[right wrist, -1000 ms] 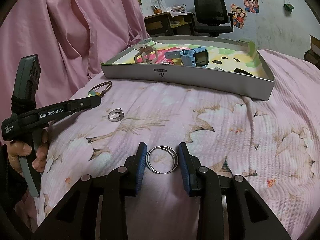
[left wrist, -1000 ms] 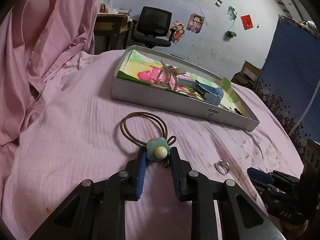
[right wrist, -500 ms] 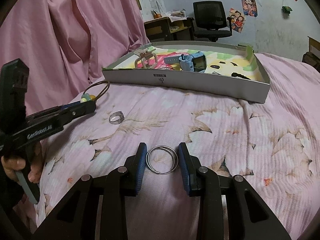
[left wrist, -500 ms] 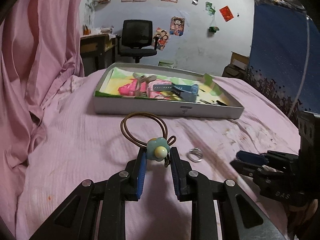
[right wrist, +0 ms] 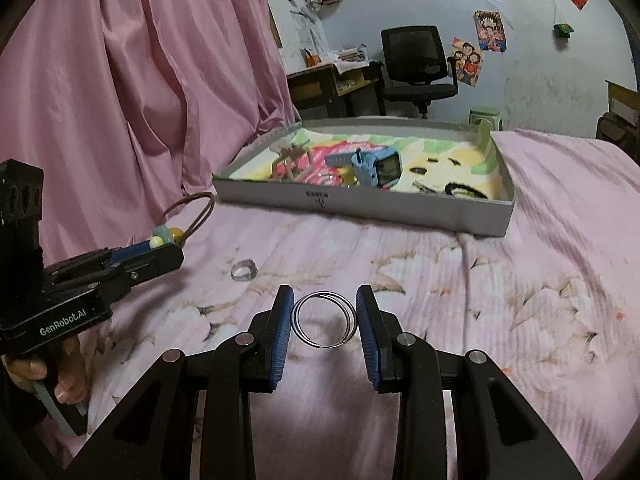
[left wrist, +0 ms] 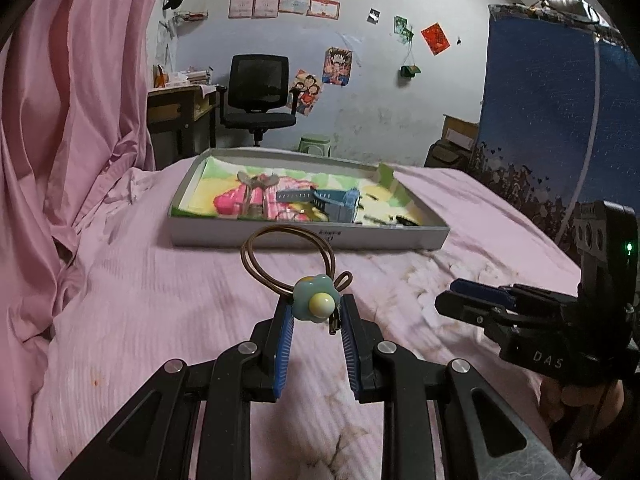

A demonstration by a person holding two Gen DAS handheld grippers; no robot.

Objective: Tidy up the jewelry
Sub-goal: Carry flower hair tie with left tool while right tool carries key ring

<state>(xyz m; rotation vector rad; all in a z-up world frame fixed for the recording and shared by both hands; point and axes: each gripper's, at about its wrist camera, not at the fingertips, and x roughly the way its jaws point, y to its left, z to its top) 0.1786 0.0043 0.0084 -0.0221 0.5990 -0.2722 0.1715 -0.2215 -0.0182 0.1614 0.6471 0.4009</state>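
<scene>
The left gripper (left wrist: 316,314) pinches the flower hair tie (left wrist: 317,303), its loop raised clear of the bedsheet (left wrist: 152,304); the right gripper (right wrist: 325,318) clamps 2 silver hoops (right wrist: 325,320). Both likely head for the far tray (right wrist: 404,210); 1 ring (right wrist: 243,270) lies left.

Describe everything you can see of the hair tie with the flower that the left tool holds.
The hair tie is a thin brown elastic loop, seemingly doubled, with a glossy pale blue flower charm whose centre is a yellowish bead. A smaller brown loop sticks out beside the charm. The left tool is shut on it at the charm, both blue pads touching, so the loop stands up and forward in the air, above the pink bedsheet and in front of the grey tray.
</scene>
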